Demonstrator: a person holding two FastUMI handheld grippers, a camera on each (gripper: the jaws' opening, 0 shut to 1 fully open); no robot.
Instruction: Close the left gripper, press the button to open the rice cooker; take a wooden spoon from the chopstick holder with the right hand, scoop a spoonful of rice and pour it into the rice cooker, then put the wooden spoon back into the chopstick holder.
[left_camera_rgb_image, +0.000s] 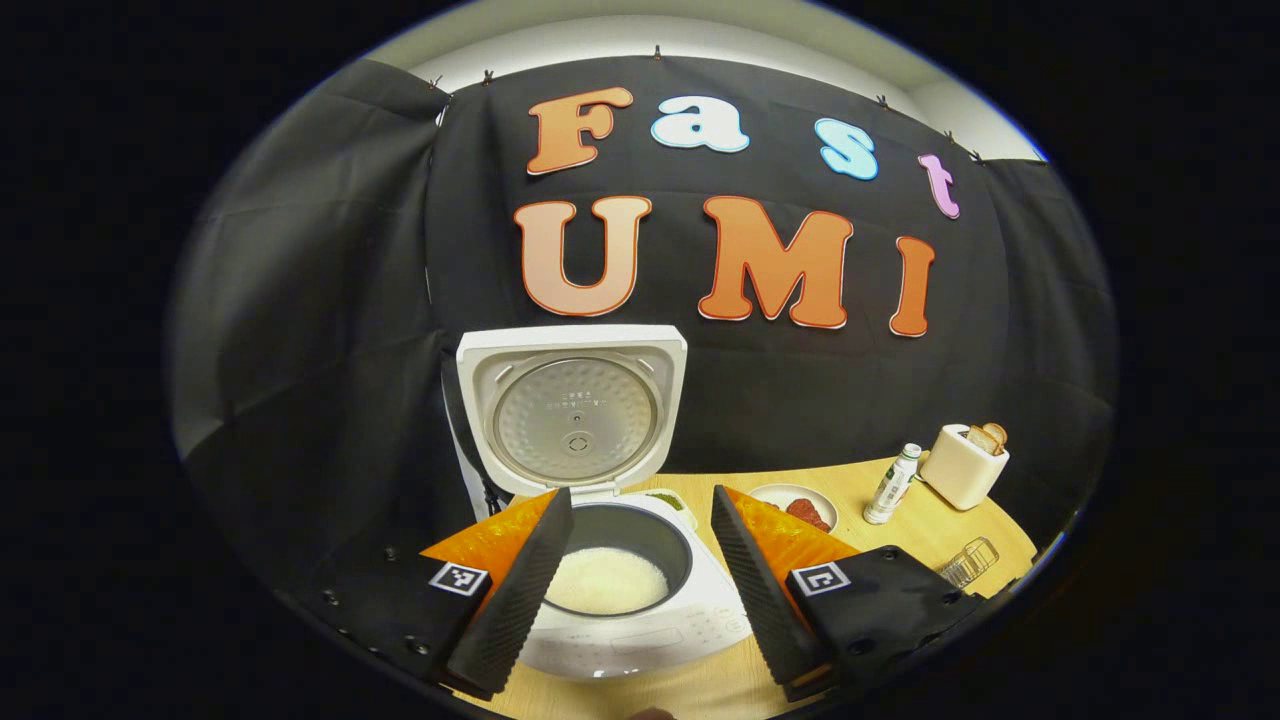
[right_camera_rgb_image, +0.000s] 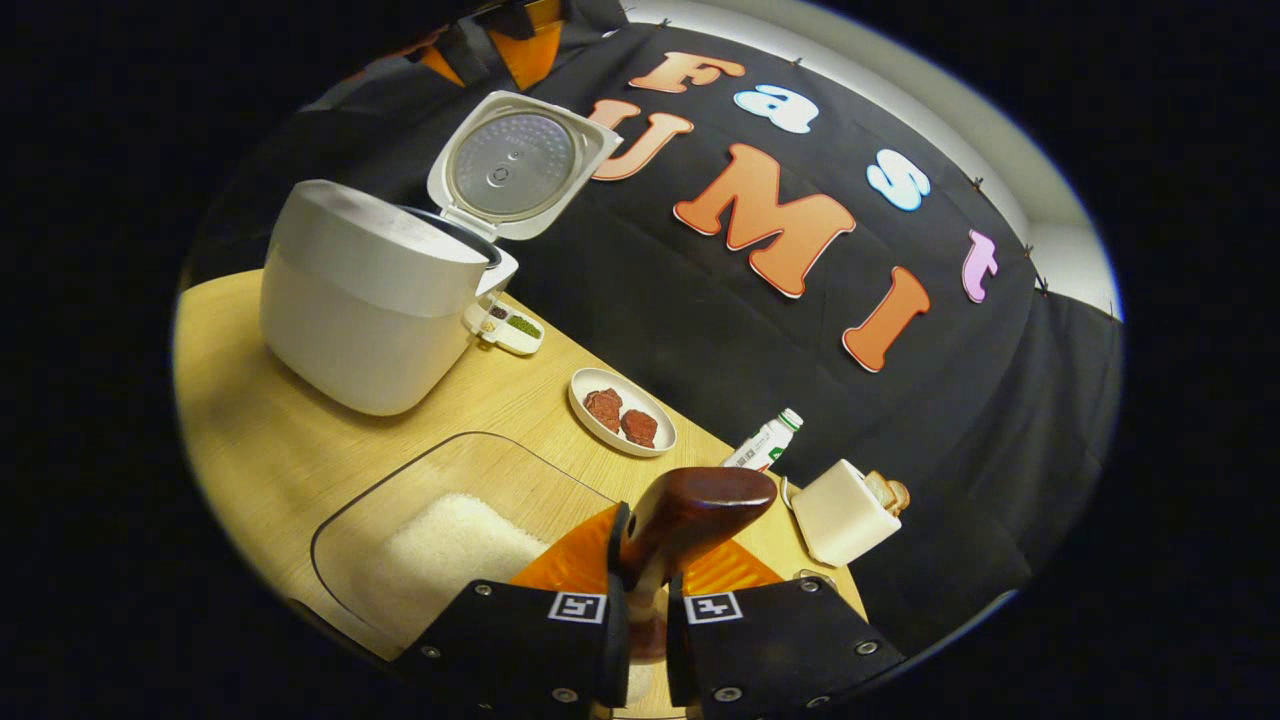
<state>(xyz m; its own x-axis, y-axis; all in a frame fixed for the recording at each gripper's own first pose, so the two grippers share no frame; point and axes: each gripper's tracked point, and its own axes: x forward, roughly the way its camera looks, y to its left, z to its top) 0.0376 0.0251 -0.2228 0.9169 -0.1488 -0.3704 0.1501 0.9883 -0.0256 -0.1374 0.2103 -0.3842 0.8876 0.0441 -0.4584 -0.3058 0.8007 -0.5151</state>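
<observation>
The wooden surface (right_camera_rgb_image: 270, 440) carries the white rice cooker (right_camera_rgb_image: 360, 300), its lid (left_camera_rgb_image: 575, 405) upright and open, with white rice (left_camera_rgb_image: 605, 580) in the inner pot. Nearer the right gripper view's camera lies a clear tray (right_camera_rgb_image: 400, 500) with a heap of rice (right_camera_rgb_image: 450, 550). The right tongs (right_camera_rgb_image: 640, 610) are clamped on the wooden spoon (right_camera_rgb_image: 690, 515), above the tray's edge. The left tongs (left_camera_rgb_image: 640, 585) stand apart, either side of the cooker's pot. Beside the cooker lies an oval plate (right_camera_rgb_image: 622, 411), then a toaster (right_camera_rgb_image: 845, 515) and a small bottle (right_camera_rgb_image: 765, 443)
</observation>
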